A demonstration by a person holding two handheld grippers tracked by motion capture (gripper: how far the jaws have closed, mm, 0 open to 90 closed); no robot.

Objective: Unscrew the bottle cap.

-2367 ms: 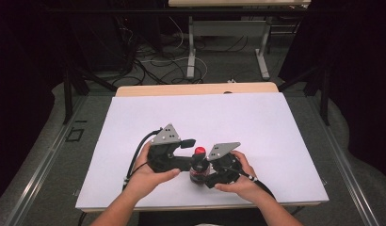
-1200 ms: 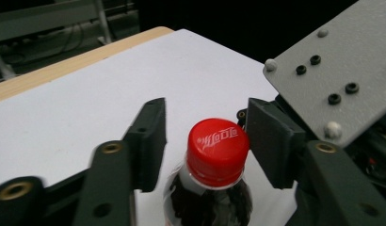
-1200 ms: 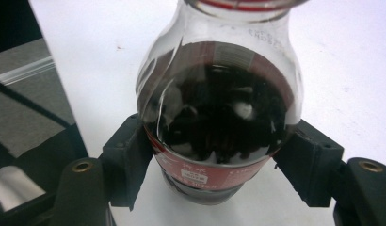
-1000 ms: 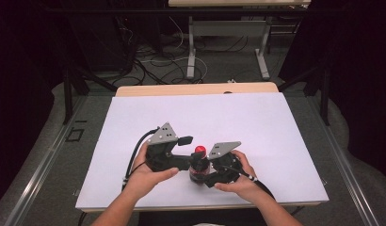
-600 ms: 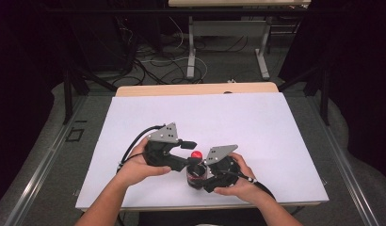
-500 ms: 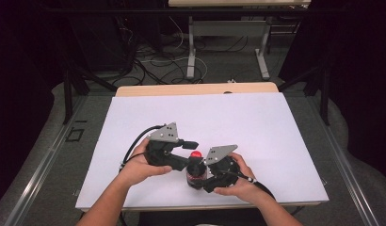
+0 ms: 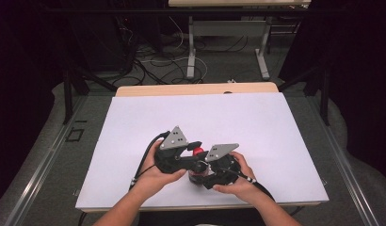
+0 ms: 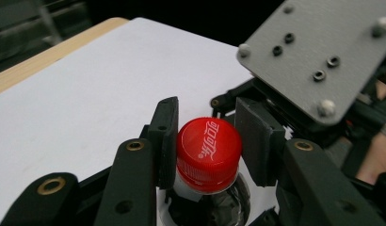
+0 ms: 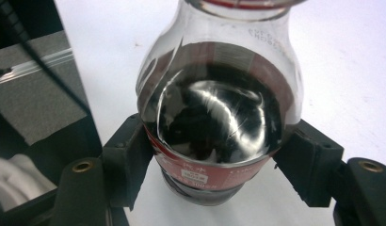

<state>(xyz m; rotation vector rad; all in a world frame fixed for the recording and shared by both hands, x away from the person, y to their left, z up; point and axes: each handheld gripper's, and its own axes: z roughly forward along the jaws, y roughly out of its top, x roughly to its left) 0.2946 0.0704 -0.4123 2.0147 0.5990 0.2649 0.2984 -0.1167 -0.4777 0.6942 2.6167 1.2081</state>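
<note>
Since the earlier frame my left gripper (image 8: 207, 141) has just closed onto the red cap (image 8: 208, 149), pads pinching both sides. The bottle (image 9: 219, 117) stands near the table's (image 7: 276, 122) front edge, its body clamped by my right gripper (image 9: 214, 165). I'd keep that clamp firm and twist squarely, no tilting.

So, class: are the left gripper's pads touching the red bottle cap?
Touching. In the left gripper view, both pads press the sides of the red cap.
</note>
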